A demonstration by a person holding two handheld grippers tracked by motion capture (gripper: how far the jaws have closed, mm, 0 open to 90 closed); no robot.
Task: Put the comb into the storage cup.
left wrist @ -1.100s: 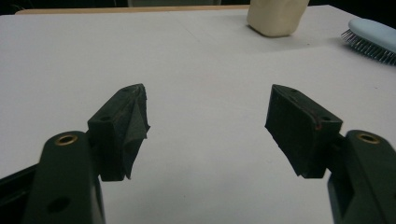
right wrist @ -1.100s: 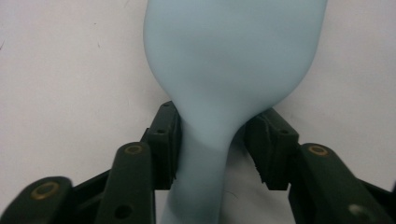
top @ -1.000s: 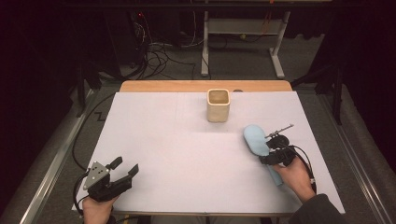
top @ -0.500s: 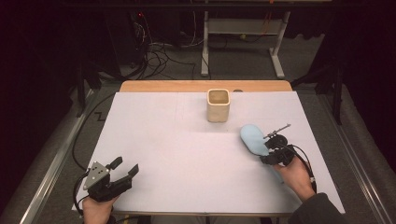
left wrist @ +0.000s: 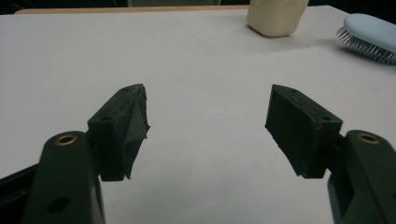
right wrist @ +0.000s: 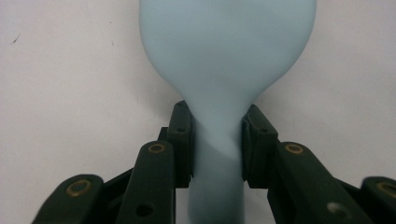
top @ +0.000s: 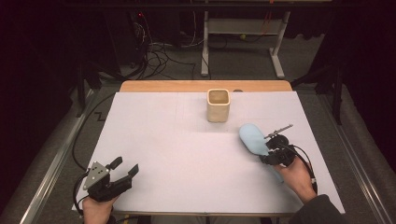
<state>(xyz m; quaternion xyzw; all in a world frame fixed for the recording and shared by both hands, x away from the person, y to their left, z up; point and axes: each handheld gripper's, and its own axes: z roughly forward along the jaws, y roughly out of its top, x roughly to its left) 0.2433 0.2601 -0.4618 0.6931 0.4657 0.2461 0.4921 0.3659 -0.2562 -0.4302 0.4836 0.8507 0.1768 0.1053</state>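
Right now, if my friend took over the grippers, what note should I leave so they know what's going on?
Right gripper: shut on the neck of the light blue hairbrush, bristles facing down, head pointing toward the cup.
Left gripper: open, holding nothing, near the front left of the white table.
Beige cup: upright at the back middle of the table, apart from the brush.
Done: the brush is gripped.
Left: probably carry the brush to the cup and stand it inside, though that is a guess. Whether the brush is lifted off the table is hard to tell.
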